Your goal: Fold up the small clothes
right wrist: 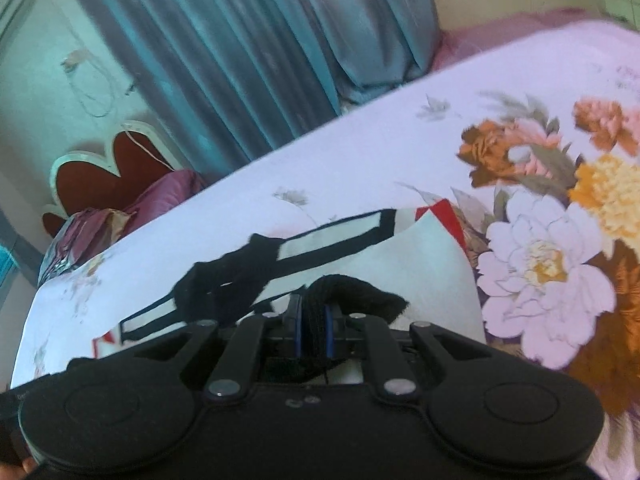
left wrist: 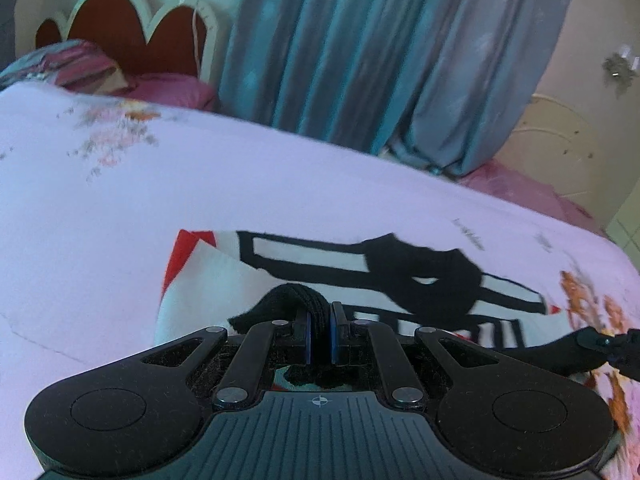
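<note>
I am holding a small white garment [left wrist: 304, 264] with black bands and red patches over a floral bedsheet [left wrist: 100, 208], each tool clamped on a black ribbed edge of it. The left tool [left wrist: 320, 334] is pinching that black edge [left wrist: 288, 300] between its blue pads, jaws drawn almost together on the cloth. The right tool [right wrist: 313, 330] is doing the same on its own end of the edge [right wrist: 360, 290].

The fold is looking only half made: the garment is lying partly doubled on the bed, and the gripped edge is not yet laid down or released. Smoothing and any further folds are, in my judgement, still ahead.

From the left tool the garment is spreading toward 12 and 2 o'clock. From the right tool it is spreading toward 10 and 12 o'clock, with large printed flowers [right wrist: 548, 264] at 2 o'clock. A blue curtain [left wrist: 380, 48] is hanging beyond the bed.
</note>
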Available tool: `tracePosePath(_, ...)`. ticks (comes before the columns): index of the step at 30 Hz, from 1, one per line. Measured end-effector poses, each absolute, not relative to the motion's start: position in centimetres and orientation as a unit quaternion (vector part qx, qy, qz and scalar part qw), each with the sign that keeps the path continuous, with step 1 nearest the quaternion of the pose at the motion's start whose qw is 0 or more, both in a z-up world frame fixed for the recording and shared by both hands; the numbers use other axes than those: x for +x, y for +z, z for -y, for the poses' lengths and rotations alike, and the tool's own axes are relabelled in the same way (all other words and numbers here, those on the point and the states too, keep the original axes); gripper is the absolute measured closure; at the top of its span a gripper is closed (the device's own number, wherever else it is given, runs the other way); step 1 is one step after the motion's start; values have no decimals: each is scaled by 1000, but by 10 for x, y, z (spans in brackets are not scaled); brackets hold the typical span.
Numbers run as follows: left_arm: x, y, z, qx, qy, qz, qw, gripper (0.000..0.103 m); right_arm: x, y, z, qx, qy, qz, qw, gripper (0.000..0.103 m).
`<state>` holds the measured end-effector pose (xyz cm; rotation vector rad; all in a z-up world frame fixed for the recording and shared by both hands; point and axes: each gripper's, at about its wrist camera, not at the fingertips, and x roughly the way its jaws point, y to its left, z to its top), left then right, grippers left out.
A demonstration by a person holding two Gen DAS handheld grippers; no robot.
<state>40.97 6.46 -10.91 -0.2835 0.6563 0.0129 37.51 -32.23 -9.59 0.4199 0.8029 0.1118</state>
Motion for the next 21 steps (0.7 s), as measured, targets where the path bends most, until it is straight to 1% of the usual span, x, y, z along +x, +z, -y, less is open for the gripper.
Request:
tracePosePath(1, 415, -113, -66, -141, 15, -324, 935, 95, 382, -101, 322, 199, 54, -396, 895, 92)
tracePosePath(2, 419, -116, -68, -143, 17, -328, 934, 95, 388, -106, 322, 195, 53, -405, 892, 88)
tracePosePath(3, 423, -119, -70, -147, 17, -335, 931, 92, 392, -111, 321, 191, 53, -411, 890, 85)
tracePosePath(4, 426, -120, -73, -150, 21, -340, 928, 74, 395, -115, 321, 187, 51, -417, 888, 79)
tracePosePath(5, 426, -120, -77, -155, 28, -339, 927, 42, 397, -116, 322, 185, 54, -417, 888, 74)
tracePosePath(6, 424, -118, -81, -160, 35, -330, 930, 29, 399, -117, 323, 185, 58, -415, 889, 68)
tracePosePath(7, 419, -115, -84, -161, 38, -313, 935, 18, 399, -115, 326, 188, 61, -410, 891, 51)
tracePosePath(8, 415, -112, -87, -156, 32, -300, 941, 18, 398, -112, 329, 191, 63, -399, 894, 38)
tracePosePath(11, 415, -111, -89, -126, 5, -302, 945, 18, 399, -106, 337, 183, 75, -379, 904, 39)
tracePosePath(14, 420, -118, -86, -94, -3, -316, 944, 18, 405, -109, 336, 155, 94, -387, 904, 39)
tracePosePath(18, 432, -132, -81, -89, -8, -335, 938, 19, 412, -121, 326, 110, 104, -401, 903, 40)
tracePosePath(19, 434, -134, -79, -84, -9, -337, 938, 23, 414, -124, 325, 105, 107, -405, 902, 42)
tracePosePath(20, 437, -137, -78, -80, -12, -341, 936, 37, 415, -127, 324, 102, 108, -406, 902, 44)
tracePosePath(21, 438, -139, -76, -78, -18, -348, 934, 47, 416, -129, 323, 98, 106, -405, 903, 45)
